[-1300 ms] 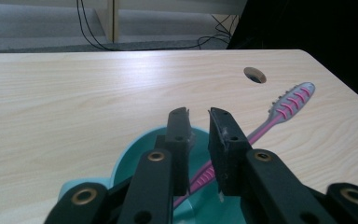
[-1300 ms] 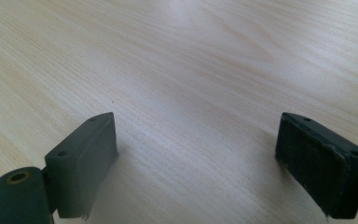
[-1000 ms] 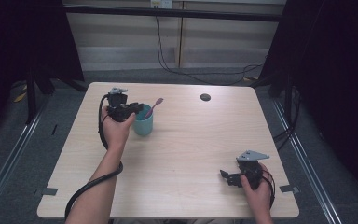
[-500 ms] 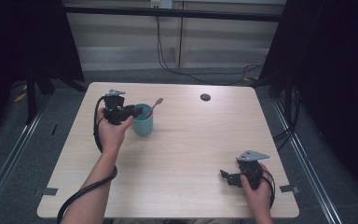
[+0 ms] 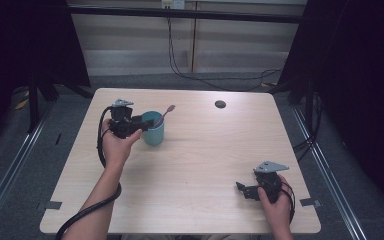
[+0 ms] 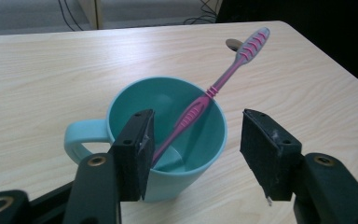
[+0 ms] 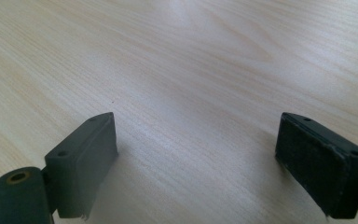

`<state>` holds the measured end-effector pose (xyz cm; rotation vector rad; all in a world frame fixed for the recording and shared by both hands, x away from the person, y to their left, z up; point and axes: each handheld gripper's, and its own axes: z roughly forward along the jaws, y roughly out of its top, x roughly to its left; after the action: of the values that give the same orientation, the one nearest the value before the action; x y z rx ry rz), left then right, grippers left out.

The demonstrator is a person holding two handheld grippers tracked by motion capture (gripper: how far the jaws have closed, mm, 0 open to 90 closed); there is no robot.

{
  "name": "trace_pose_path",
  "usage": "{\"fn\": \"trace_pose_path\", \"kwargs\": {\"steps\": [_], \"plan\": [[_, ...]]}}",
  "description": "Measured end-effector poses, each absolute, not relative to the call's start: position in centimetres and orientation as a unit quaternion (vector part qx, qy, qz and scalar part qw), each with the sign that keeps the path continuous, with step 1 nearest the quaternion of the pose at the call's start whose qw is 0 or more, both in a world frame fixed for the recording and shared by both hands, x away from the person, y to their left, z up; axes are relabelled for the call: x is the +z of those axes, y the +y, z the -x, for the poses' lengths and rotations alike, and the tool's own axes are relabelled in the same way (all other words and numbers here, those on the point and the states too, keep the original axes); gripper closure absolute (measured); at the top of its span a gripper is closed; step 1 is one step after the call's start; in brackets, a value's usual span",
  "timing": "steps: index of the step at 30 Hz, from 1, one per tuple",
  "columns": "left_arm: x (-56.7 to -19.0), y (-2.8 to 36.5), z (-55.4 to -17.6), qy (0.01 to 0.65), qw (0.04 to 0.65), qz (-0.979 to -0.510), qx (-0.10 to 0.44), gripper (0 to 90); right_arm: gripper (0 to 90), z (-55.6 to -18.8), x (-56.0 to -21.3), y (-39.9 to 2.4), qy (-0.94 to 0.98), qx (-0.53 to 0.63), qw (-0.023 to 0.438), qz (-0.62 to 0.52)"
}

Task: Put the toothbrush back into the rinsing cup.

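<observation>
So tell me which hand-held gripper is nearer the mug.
Left. The left hand-held gripper is open right at the mug, its jaws flanking the near rim. The right hand-held gripper is open over bare table at the near right corner, far from it.

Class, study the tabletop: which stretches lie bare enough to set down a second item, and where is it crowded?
The widest bare stretch lies between the teal mug and the right gripper. Bare wood also runs along the front edge of the table. It is crowded at the mug, where the open left gripper and the pink toothbrush meet.
</observation>
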<state>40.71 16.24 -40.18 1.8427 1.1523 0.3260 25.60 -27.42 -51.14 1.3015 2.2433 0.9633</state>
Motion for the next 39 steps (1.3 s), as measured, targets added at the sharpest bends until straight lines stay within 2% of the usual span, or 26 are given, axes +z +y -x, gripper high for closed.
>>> {"fn": "trace_pose_path", "kwargs": {"steps": [9, 21, 39], "plan": [[-40.0, 16.5, -39.9, 0.435, 0.461, -0.761, 0.14, 36.9, 12.0, -25.6, -51.1, -27.4, 0.797, 0.342, 0.187, -0.462], [-39.9, 16.9, -38.8, 0.425, 0.457, -0.77, 0.132, 29.9, 12.1, -25.6, -51.1, -27.4, 0.797, 0.342, 0.186, -0.462], [-41.2, 16.1, -37.3, 0.406, 0.439, -0.793, 0.115, 24.4, 12.0, -25.6, -51.1, -27.4, 0.797, 0.342, 0.186, -0.462]]}}
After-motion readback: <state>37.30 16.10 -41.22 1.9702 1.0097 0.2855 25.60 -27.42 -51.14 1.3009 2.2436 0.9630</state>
